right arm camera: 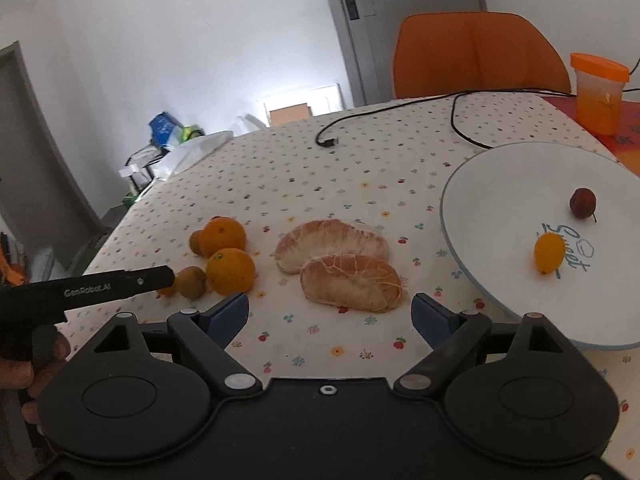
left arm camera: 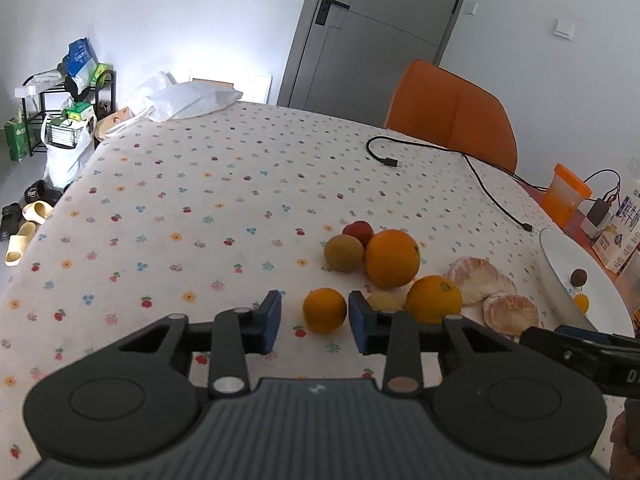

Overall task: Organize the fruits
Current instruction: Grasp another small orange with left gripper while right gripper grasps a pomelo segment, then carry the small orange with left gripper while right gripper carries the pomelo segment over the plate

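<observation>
The step in hand looks like picking loose fruit off the worktop (left arm camera: 180,200) for the white plate (right arm camera: 500,184), which already carries a small yellow fruit (right arm camera: 549,253) and a small dark red one (right arm camera: 583,202).

The left gripper (left arm camera: 315,316) brackets a small orange (left arm camera: 324,310), the fruit nearest it in the cluster well left of the plate. Its fingers (left arm camera: 270,320) sit narrowly either side of the fruit with a sliver of gap on each side, so they are not yet pinching. Next they should squeeze, lift and carry rightward to the plate.

The right gripper (right arm camera: 332,316) has its fingers spread wide, empty, in front of the nearer of two peeled pomelo segments (right arm camera: 352,282), just left of the plate. It must advance to straddle that segment.

The plate reads "Sweet"; the left gripper's side bears "GenRobot.AI".
</observation>
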Motion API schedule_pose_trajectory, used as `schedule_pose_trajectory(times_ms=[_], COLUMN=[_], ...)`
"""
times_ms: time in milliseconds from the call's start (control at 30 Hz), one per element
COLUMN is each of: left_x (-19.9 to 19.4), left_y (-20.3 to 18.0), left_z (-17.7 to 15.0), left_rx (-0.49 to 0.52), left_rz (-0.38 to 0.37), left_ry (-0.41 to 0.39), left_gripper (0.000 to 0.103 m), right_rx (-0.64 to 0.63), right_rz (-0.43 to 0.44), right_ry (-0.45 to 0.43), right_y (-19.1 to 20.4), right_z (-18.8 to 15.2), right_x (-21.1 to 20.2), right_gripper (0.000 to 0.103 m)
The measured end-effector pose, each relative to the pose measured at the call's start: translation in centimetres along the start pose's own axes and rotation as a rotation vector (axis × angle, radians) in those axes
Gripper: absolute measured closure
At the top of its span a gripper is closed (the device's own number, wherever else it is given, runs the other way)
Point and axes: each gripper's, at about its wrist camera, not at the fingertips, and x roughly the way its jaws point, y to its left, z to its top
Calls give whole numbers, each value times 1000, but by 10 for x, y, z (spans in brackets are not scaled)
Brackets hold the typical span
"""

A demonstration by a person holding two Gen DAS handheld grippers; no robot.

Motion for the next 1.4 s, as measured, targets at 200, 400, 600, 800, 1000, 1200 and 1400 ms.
schedule_pose_trajectory(times_ms=[200, 400, 600, 800, 1000, 1200, 1400], left_x=[1, -4, -6, -8, -12, -21, -28], left_y=[2, 7, 15, 16, 11, 2, -16], left_z=[0, -2, -2, -1, -1, 0, 2], left_rx=[-10, -23, -41, -41, -35, -16, 15], left_rz=[-27, -46, -41, -38, -31, -26, -31], left_ry=[3, 4, 1, -2, -8, -22, -36], left_gripper=[81, 81, 81, 81, 81, 81, 81], right_rx=[20, 11, -28, -88, -146, -183, -170], right_rz=[-44, -75, -84, -113, -112, -86, -16], right_ry=[4, 0, -7, -10, -11, -16, -54], right_y=[5, 12, 20, 24, 26, 23, 19], right_z=[0, 1, 4, 5, 3, 2, 3], right_x=[15, 29, 39, 42, 44, 37, 17], right_gripper=[14, 13, 14, 19, 21, 36, 37])
